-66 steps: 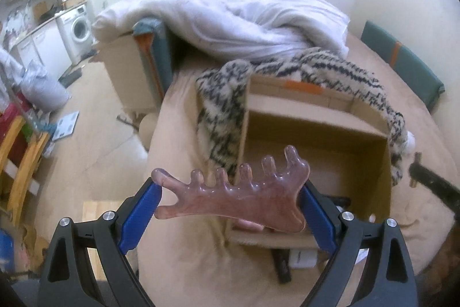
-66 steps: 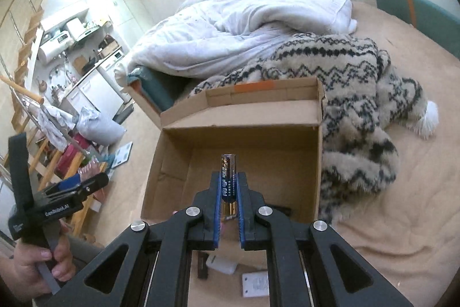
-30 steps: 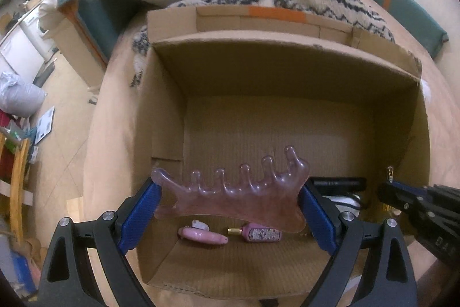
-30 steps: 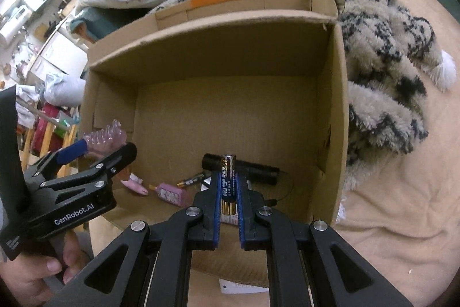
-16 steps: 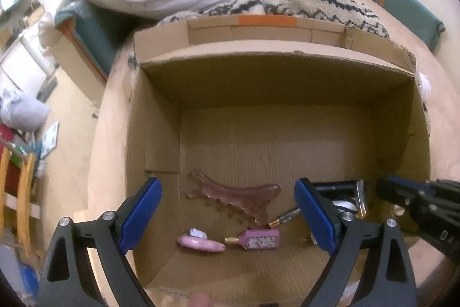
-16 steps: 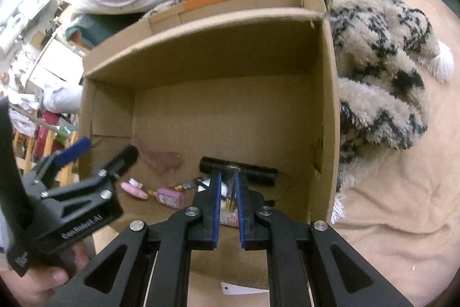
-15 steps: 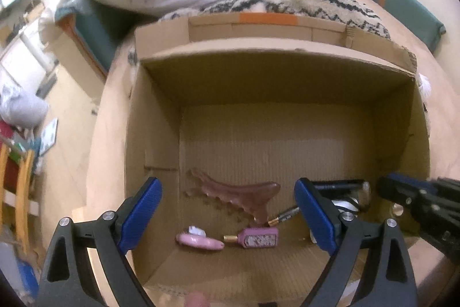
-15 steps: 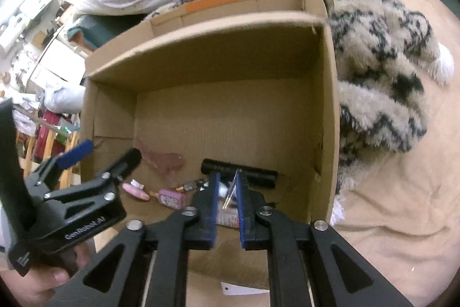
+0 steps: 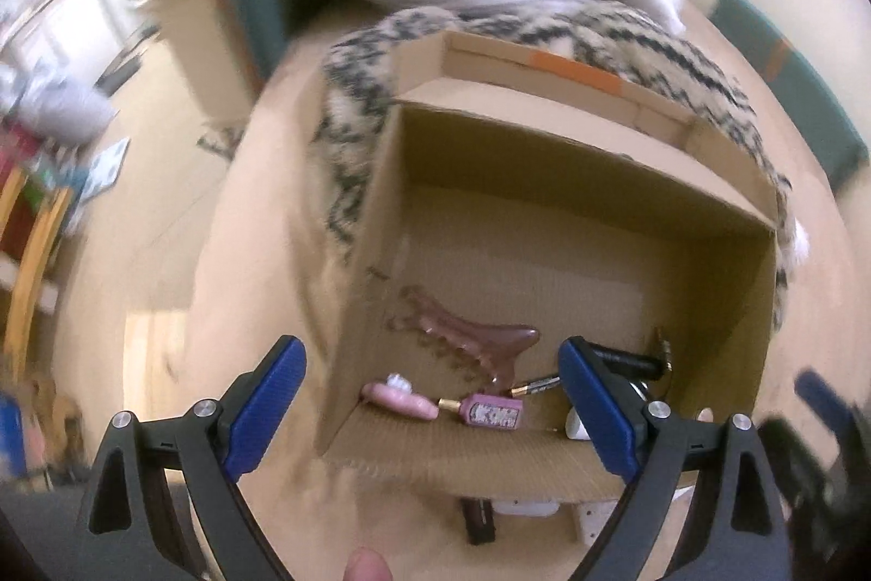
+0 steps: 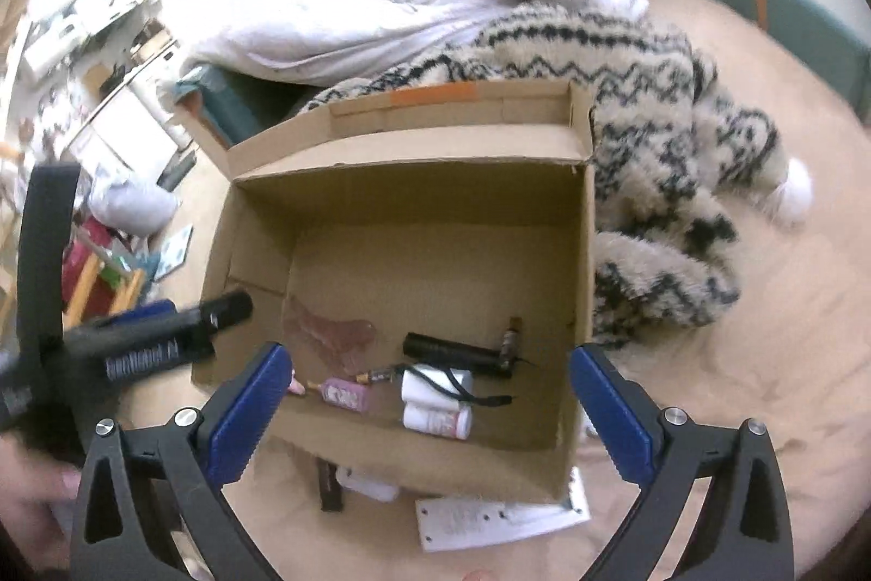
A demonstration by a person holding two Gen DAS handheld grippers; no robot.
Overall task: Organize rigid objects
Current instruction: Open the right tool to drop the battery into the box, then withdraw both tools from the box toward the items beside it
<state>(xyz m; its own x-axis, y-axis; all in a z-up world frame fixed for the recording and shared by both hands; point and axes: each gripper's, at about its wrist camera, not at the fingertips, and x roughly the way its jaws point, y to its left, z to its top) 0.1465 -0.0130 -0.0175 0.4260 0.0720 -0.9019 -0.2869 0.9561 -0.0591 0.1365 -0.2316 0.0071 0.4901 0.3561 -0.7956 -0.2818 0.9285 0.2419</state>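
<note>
Cardboard box [image 10: 577, 287] on the beige bed, holding a pink comb-shaped scraper [image 10: 332, 330], battery [image 10: 510, 336], black cylinder [image 10: 452, 351], pink bottle [image 10: 345, 393] (label unreadable). Right gripper [image 10: 430, 407] above, jaws opening, nothing between; left gripper [image 9: 430, 401] wide, empty. Best done by lifting clear of the walls – then toward leftovers outside. Partial, blurred white lettering on the left gripper body – unreadable.

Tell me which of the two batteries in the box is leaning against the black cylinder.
The battery at the right end of the black cylinder, its tip propped on it. The other battery lies flat on the box floor beside the pink bottle.
</note>
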